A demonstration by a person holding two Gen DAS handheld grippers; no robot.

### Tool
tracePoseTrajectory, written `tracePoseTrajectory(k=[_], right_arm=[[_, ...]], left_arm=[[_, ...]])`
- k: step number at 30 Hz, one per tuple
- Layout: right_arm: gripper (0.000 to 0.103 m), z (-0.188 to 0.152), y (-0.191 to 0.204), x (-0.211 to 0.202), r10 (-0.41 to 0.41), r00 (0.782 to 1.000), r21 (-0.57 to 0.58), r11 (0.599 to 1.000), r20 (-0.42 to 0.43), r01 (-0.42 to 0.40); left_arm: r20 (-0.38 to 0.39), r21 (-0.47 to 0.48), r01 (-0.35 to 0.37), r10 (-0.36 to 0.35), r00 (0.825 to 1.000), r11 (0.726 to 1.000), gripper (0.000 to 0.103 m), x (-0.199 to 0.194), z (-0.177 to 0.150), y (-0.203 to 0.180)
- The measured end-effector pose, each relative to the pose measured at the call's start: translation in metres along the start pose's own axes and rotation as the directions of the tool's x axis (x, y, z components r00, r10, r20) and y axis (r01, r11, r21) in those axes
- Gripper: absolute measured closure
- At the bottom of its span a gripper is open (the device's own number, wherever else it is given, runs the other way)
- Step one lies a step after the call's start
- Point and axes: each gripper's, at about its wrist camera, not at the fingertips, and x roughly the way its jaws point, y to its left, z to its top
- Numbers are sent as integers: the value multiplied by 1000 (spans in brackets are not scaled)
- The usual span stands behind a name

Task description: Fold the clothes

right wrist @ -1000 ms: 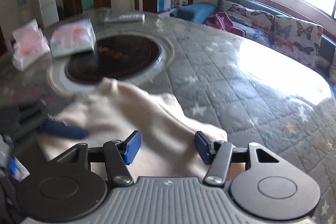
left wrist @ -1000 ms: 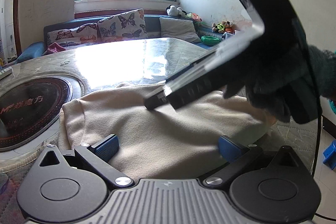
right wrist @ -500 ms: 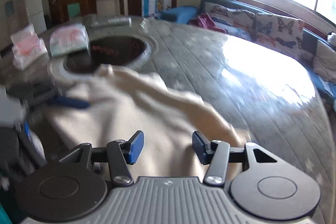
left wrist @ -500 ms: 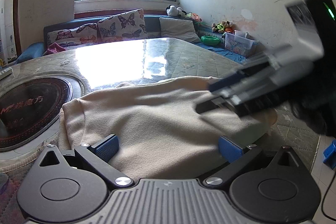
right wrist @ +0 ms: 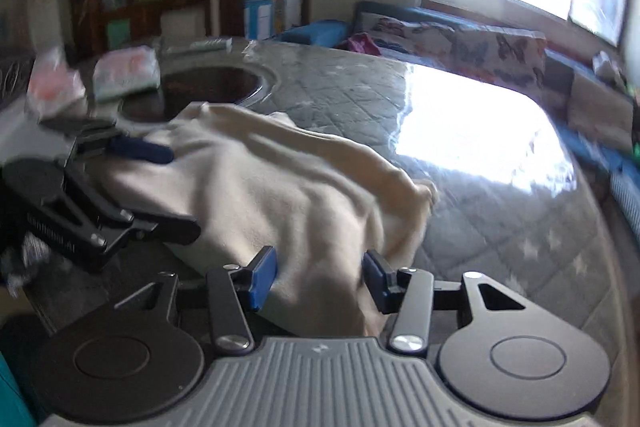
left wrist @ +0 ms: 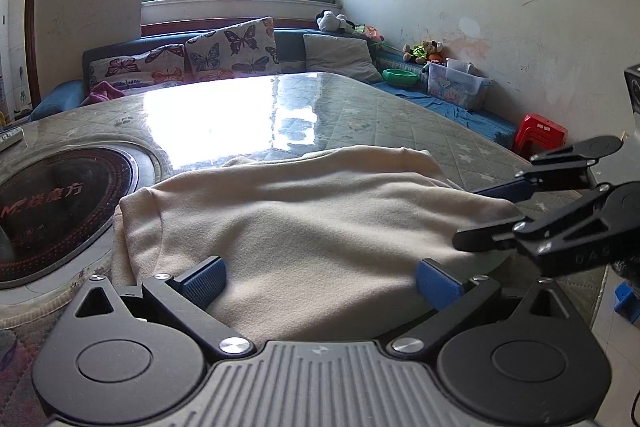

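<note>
A cream garment (left wrist: 320, 219) lies bunched on the quilted table (left wrist: 380, 115), close to its near edge. My left gripper (left wrist: 320, 281) is open wide low over the cloth's near hem, its blue pads (left wrist: 204, 279) well apart. The right wrist view shows that gripper (right wrist: 184, 193) at the garment's (right wrist: 280, 195) left side. My right gripper (right wrist: 320, 279) straddles the garment's other end, and its jaws are closing with cloth between them. I cannot see the pads (right wrist: 262, 279) pressing on it. In the left wrist view the right gripper (left wrist: 468, 217) reaches in from the right edge.
A round dark hotplate (left wrist: 52, 207) is set into the table left of the garment. Two soft packets (right wrist: 124, 71) lie beside it. A sofa with butterfly cushions (left wrist: 224, 47) runs under the window. A red stool (left wrist: 540, 131) stands on the floor at right.
The right gripper has swept from above the garment's middle out to its right end and its jaws have narrowed slightly. The left gripper and the cloth under it have stayed put.
</note>
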Motion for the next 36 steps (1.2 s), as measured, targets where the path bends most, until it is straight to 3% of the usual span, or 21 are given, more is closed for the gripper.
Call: tracePoseTrajectory(k=[5, 9, 14, 16, 23, 28, 33, 36], right_arm=[[61, 9, -2, -17, -6, 997, 32, 999, 72, 4], [86, 17, 0, -15, 52, 993, 85, 994, 109, -62], [91, 2, -2, 9, 31, 999, 131, 991, 24, -34], [91, -2, -5, 9, 32, 999, 146, 989, 33, -37], [91, 11, -3, 3, 23, 997, 139, 990, 76, -33], [91, 9, -8, 25, 40, 999, 182, 982, 36, -45], [90, 13, -2, 21, 30, 998, 167, 985, 47, -37], [90, 21, 8, 21, 39, 997, 128, 991, 69, -48]], left_arm=[[19, 18, -36, 36, 999, 999, 0, -10, 3, -1], [55, -33, -46, 48, 997, 998, 1, -25, 8, 7], [10, -26, -80, 81, 997, 996, 25, -23, 4, 17], [-9, -20, -96, 96, 995, 995, 30, -21, 0, 21], [-8, -10, -118, 118, 993, 993, 32, -29, 2, 28], [-38, -36, -160, 158, 987, 986, 31, -26, 1, 38], [-23, -76, -159, 158, 987, 984, 32, -33, 8, 45], [1, -88, -106, 106, 994, 990, 32, -32, 16, 36]])
